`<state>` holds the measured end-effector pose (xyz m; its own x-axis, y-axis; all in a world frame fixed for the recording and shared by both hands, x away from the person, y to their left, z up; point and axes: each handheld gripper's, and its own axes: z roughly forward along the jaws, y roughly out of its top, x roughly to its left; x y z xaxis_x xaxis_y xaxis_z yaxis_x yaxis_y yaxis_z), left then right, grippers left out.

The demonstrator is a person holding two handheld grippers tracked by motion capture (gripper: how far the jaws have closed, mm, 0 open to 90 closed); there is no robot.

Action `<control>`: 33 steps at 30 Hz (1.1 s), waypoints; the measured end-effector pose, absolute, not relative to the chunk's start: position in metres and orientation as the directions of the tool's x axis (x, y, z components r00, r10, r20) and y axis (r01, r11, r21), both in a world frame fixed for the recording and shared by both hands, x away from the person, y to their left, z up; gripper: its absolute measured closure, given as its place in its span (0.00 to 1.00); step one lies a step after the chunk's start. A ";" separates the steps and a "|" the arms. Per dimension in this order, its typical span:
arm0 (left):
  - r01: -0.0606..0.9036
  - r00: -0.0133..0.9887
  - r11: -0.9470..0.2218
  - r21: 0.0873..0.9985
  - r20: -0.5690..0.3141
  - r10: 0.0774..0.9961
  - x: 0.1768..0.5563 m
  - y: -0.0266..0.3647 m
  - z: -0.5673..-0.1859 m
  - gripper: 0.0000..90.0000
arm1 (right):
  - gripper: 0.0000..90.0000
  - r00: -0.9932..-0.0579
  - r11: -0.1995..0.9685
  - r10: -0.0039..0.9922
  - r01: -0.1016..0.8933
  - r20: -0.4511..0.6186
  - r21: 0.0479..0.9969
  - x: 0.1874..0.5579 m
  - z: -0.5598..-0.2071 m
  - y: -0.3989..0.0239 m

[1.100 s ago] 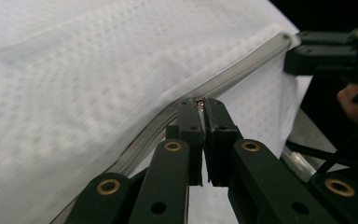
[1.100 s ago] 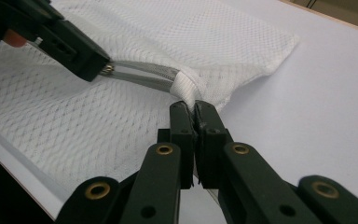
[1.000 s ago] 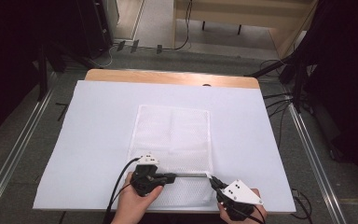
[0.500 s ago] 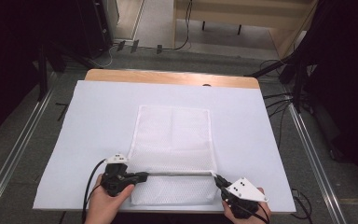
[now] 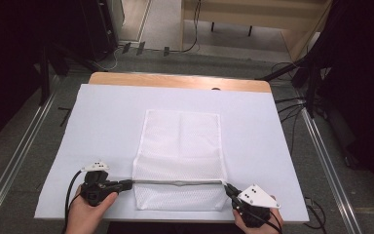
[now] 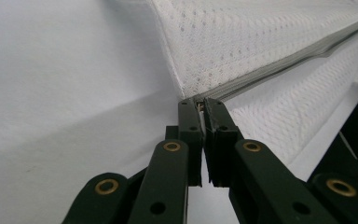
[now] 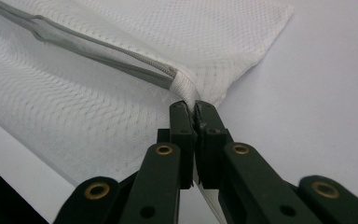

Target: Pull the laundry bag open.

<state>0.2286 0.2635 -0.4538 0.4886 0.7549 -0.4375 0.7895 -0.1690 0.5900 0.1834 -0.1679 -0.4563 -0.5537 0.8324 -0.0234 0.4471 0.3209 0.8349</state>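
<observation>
Overhead, my white mesh zipper bag (image 5: 180,156) lies flat at the centre of the white sheet (image 5: 102,122) covering the table (image 5: 175,80), its grey zipper (image 5: 175,183) running across the lower part of the frame between my two hands. Close up, the left gripper view shows the honeycomb weave and the zipper teeth; whether anything is inside the bag I cannot tell. My left gripper (image 6: 202,106) is clenched on the zipper's end at the bag's left edge. My right gripper (image 7: 194,108) is clamped tight on the mesh corner just past the zipper's other end.
</observation>
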 end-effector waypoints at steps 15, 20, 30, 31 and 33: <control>0.686 0.503 -0.094 0.722 -0.376 0.778 0.225 0.263 -0.452 0.32 | 0.32 -0.534 0.227 0.843 0.456 0.061 0.860 0.194 -0.461 -0.181; 0.605 0.572 -0.120 0.787 -0.325 0.753 0.221 0.270 -0.449 0.19 | 0.21 -0.524 0.213 0.850 0.448 0.062 0.868 0.197 -0.458 -0.189; 0.492 0.583 -0.092 0.866 -0.250 0.773 0.218 0.296 -0.443 0.15 | 0.02 -0.480 0.138 0.870 0.447 0.107 0.884 0.207 -0.456 -0.229; 0.492 0.583 -0.092 0.866 -0.250 0.773 0.218 0.296 -0.443 0.15 | 0.02 -0.480 0.138 0.870 0.447 0.107 0.884 0.207 -0.456 -0.229; 0.478 0.571 -0.105 0.872 -0.218 0.791 0.218 0.300 -0.444 0.15 | 0.00 -0.460 0.101 0.877 0.458 0.138 0.883 0.210 -0.457 -0.244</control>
<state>0.2184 0.3004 -0.4436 0.5714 0.7912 -0.2181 0.4784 -0.1052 0.8718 0.2105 -0.2438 -0.4570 -0.4602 0.8770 0.1382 0.4577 0.1009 0.8834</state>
